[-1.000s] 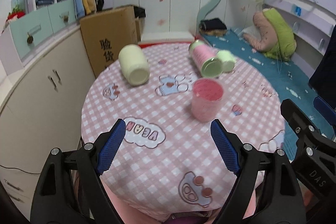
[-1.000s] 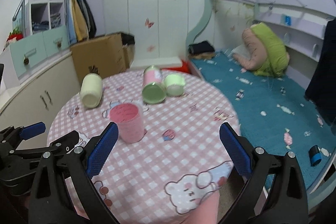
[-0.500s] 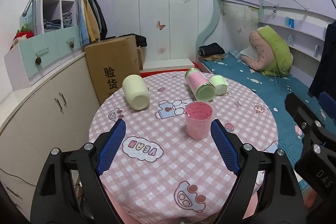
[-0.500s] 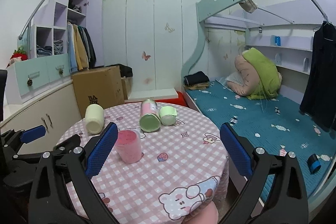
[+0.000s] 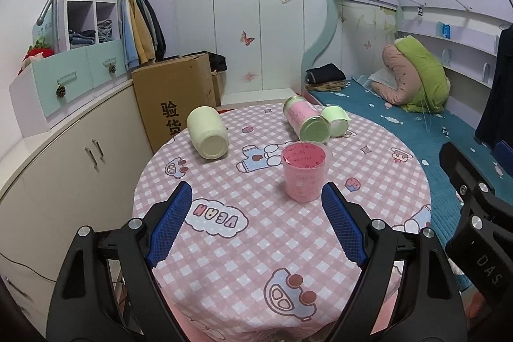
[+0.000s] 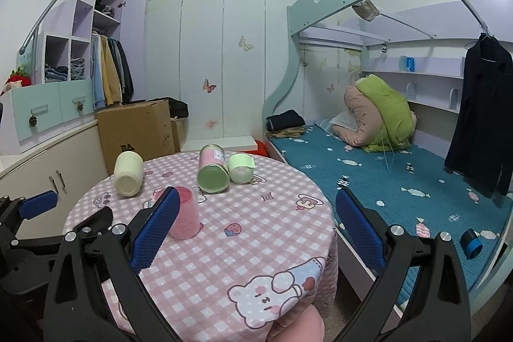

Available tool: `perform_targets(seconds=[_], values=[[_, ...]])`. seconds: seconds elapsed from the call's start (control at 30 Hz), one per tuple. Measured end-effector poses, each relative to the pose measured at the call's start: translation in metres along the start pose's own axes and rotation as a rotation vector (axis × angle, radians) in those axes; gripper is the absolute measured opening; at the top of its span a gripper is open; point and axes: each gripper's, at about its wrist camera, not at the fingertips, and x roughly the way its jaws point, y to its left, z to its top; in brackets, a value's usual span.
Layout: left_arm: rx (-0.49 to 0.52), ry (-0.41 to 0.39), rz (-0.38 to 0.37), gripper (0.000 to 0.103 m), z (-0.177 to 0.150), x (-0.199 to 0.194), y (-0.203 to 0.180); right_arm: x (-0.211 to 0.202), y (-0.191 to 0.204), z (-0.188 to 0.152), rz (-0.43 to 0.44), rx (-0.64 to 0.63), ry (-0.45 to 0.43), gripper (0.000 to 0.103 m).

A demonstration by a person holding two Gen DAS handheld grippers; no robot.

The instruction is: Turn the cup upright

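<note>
A pink cup (image 5: 304, 171) stands upright, mouth up, on the round table (image 5: 256, 246) with the pink checked cloth; in the right wrist view the cup (image 6: 187, 217) is partly behind my left finger. My left gripper (image 5: 256, 223) is open and empty, held back from the cup near the table's front. My right gripper (image 6: 256, 229) is open and empty, above the table's front right part. Neither touches the cup.
A cream jar (image 5: 207, 132), a pink jar with green lid (image 5: 306, 120) and a pale green cup (image 5: 335, 120) lie on their sides at the far half of the table. A cardboard box (image 5: 174, 104) and cabinets (image 5: 64, 149) stand left, a bunk bed (image 5: 416, 117) right.
Both grippers have drawn back and tilted up from the table, so the cups look smaller and lower. The pink cup stays upright where it was. Both grippers stay open.
</note>
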Motion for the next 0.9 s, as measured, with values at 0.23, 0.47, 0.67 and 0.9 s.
perform_targets(seconds=[0.23,0.47,0.67,0.9], values=[[-0.010,-0.017,0.016,0.088,0.0023,-0.0023,0.0016,0.0012,-0.0004,0.0001,-0.008,-0.007,0.000,0.094],[-0.014,-0.016,0.012,0.089,0.0033,-0.0022,0.0017,0.0033,-0.0016,0.0010,-0.014,-0.003,0.006,0.094],[-0.014,-0.012,0.014,0.089,0.0031,-0.0020,0.0030,0.0062,-0.0017,-0.0002,-0.011,-0.002,0.019,0.094],[-0.016,-0.014,0.019,0.091,0.0027,-0.0016,0.0046,0.0053,-0.0003,-0.0014,-0.010,-0.004,0.020,0.094]])
